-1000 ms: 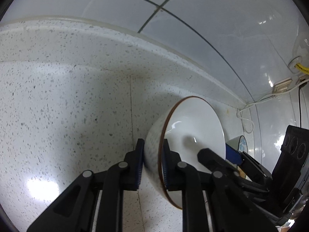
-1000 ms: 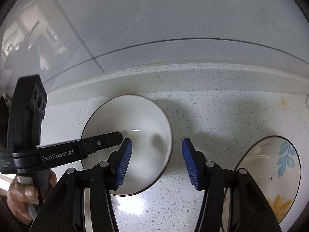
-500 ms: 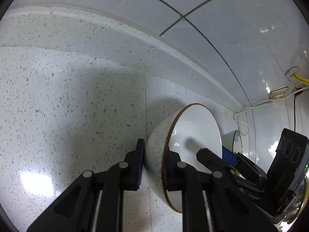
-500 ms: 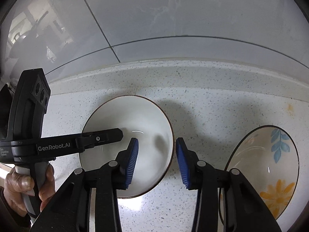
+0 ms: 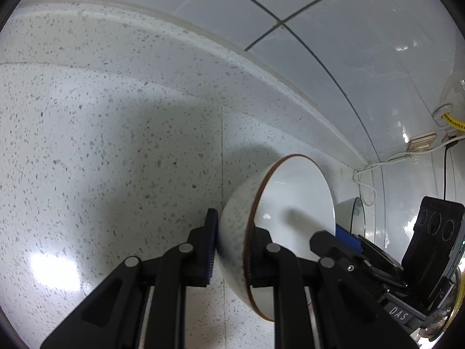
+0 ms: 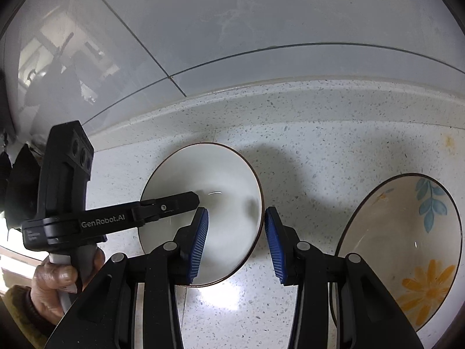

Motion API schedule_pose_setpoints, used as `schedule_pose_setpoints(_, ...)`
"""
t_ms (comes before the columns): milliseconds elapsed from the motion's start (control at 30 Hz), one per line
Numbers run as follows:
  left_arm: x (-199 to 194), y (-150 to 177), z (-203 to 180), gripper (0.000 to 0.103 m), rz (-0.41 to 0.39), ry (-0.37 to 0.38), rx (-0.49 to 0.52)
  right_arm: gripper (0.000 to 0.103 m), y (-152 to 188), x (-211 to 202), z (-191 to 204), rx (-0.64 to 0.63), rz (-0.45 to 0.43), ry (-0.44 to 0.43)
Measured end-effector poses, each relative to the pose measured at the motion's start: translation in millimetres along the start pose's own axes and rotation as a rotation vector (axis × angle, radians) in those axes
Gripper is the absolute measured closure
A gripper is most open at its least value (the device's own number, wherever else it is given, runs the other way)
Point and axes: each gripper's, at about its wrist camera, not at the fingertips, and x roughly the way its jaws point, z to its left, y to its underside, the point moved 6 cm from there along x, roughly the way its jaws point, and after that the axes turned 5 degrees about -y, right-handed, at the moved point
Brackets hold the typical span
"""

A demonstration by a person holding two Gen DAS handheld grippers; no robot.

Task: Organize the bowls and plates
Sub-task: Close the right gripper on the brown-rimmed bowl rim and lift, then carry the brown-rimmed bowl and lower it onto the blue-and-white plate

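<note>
A white bowl with a brown rim (image 5: 293, 203) sits on the speckled counter. My left gripper (image 5: 232, 250) is shut on its near wall, one finger outside and one inside. In the right wrist view the same white bowl (image 6: 221, 186) shows from above, with the left gripper's finger (image 6: 168, 206) reaching into it. My right gripper (image 6: 235, 244) is open, its blue pads astride the bowl's right rim, not gripping. A floral bowl with blue leaves and an orange flower (image 6: 407, 238) sits to the right; its edge shows in the left wrist view (image 5: 353, 212).
The counter (image 5: 116, 160) meets a tiled wall (image 6: 261, 23) close behind the bowls. A wall socket with white cable (image 5: 421, 142) is at the far right. A hand (image 6: 58, 279) holds the left gripper's handle.
My right gripper narrowed, then opened wider again around the bowl's right rim. The left gripper stayed shut on the bowl; its view shifted slightly.
</note>
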Motion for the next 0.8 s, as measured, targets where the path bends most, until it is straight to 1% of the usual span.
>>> schedule_pose_setpoints(67,1.7,1.1,-1.3,0.087,0.0,0.003,0.004,0.067,-0.1,1.2,1.3,-0.014,0.002,0.015)
schedule_pose_setpoints(233,4.2,2.5,-3.2,0.088,0.007,0.014,0.014,0.067,1.6,8.3,7.4,-0.059,0.026,0.092)
schedule_pose_setpoints(333,4.3,3.0,0.1,0.088,0.018,0.024,0.008,0.075,2.4,12.6,7.6,-0.083,0.042,0.146)
schedule_pose_setpoints(400,4.4,5.2,1.2,0.088,0.03,0.029,-0.001,0.085,3.2,13.0,5.3,-0.084,0.046,0.158)
schedule_pose_setpoints(467,4.2,8.4,1.2,0.088,0.035,0.031,-0.001,0.092,3.5,15.2,5.7,-0.086,0.05,0.168)
schedule_pose_setpoints(500,3.9,10.1,1.3,0.088,0.035,0.032,-0.002,0.093,4.3,14.1,6.6,-0.099,0.052,0.179)
schedule_pose_setpoints(567,3.9,13.8,2.9,0.088,0.041,0.039,-0.016,0.095,5.3,18.3,9.1,-0.111,0.059,0.19)
schedule_pose_setpoints(633,2.5,17.4,5.3,0.088,0.043,0.04,-0.026,0.096,8.8,16.6,9.9,-0.109,0.071,0.18)
schedule_pose_setpoints(800,-2.0,28.8,10.1,0.088,0.058,0.045,-0.053,0.096,14.5,15.5,15.6,-0.126,0.085,0.187)
